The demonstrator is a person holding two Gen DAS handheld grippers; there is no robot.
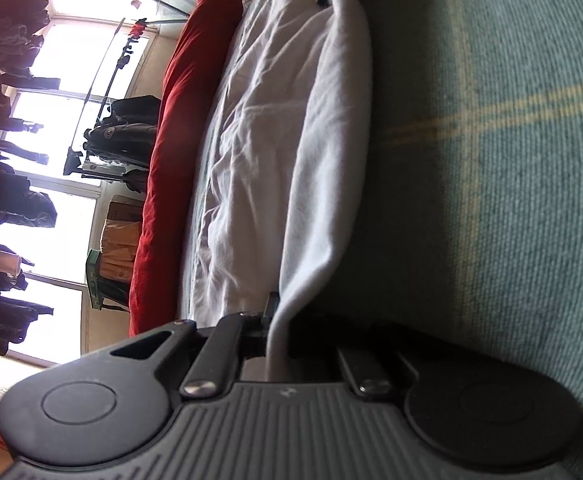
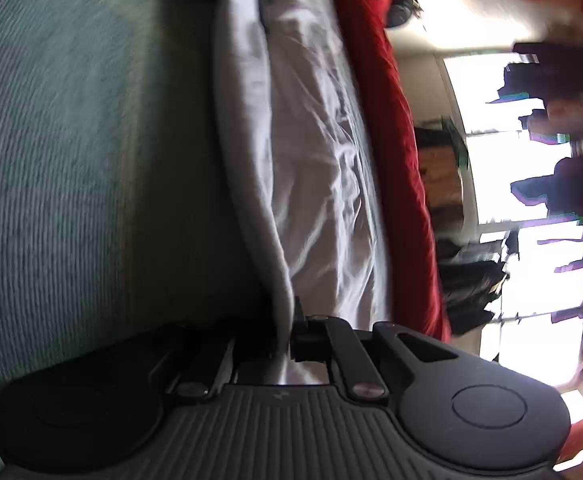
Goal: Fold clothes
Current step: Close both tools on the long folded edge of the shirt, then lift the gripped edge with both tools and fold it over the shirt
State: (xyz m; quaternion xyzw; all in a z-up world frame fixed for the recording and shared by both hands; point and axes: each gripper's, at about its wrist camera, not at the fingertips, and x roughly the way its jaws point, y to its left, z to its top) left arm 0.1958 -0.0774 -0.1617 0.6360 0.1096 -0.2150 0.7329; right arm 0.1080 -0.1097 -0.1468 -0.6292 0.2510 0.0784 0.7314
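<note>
- White garment (image 1: 275,152) lies stretched along a bed, its near hem lifted into a fold by both grippers; both views are rolled onto their side.
- Left gripper (image 1: 272,320) has its jaws closed on one end of that raised edge; the cloth runs down between the fingers and hides the pads, so only one dark fingertip shows beside the fabric.
- Right gripper (image 2: 291,328) likewise has its jaws pinched almost together on the other end of the same edge, with cloth drawn through the narrow gap; its far finger is lost in shadow.
- Right wrist view is smeared by blur, so creases and seams are hard to read there.
- Under the raised hem a dark shadow covers the bedcover, and what lies beneath the fold cannot be told.
- Green striped bedcover (image 1: 491,200), crossed by a pale yellow band, spreads bare on the near side of the garment, leaving open room there.
- At the top of the left wrist view the other gripper is cut off by the frame edge.
- Red blanket (image 1: 171,160) lies rolled just beyond the garment's far edge, bounding it on that side.
- Beyond the bed, dark clothes (image 1: 7,40) hang against bright windows (image 1: 63,100), their details washed out by glare.
</note>
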